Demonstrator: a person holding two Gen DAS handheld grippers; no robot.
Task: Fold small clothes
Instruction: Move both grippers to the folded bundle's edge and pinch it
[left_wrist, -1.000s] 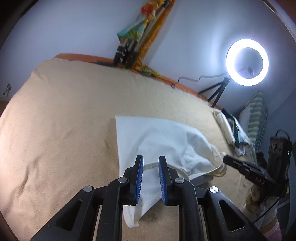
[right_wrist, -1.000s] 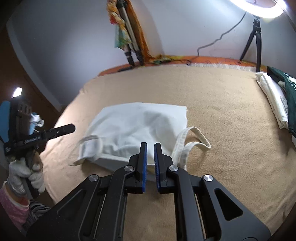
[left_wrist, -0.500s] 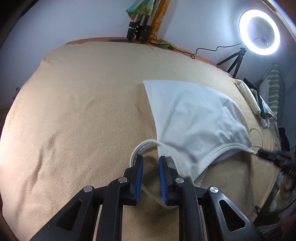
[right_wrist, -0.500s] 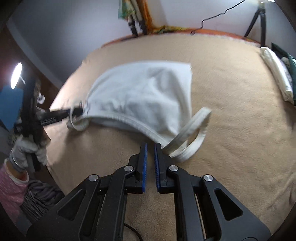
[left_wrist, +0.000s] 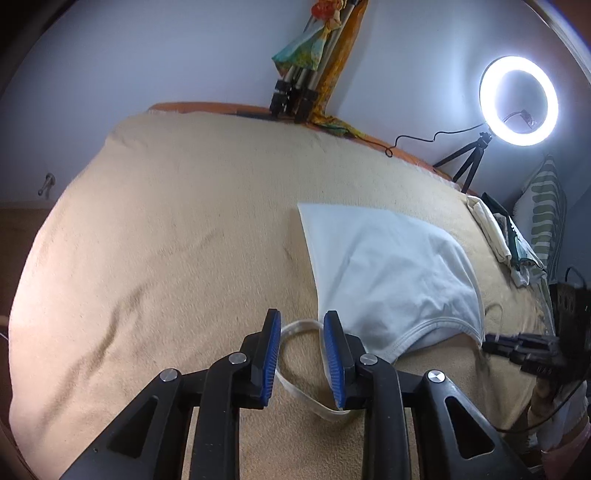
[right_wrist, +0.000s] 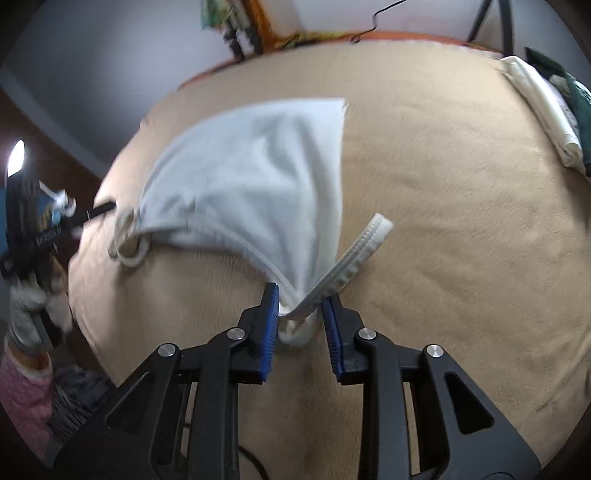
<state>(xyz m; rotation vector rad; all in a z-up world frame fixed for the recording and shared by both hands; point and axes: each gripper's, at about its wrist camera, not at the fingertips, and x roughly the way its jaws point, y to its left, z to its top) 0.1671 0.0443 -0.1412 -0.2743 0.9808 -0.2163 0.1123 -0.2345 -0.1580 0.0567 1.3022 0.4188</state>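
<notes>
We see the white cotton sleeveless top (left_wrist: 384, 273) lying flat mid-bed on the tan fleece blanket (left_wrist: 166, 240). Our left claw (left_wrist: 301, 354) and right claw (right_wrist: 300, 325) have just been opening, each narrowly parted around a ribbed shoulder strap (right_wrist: 354, 258), pads clear.

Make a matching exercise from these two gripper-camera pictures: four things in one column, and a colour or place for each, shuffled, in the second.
Things
1. garment
2. blanket
3. ring light
4. strap

Descriptions
A. tan, covering the bed
B. glowing on a small tripod
C. white, spread flat
D. looped between the left gripper's open jaws

Pairs: 1-C, 2-A, 3-B, 4-D
</notes>
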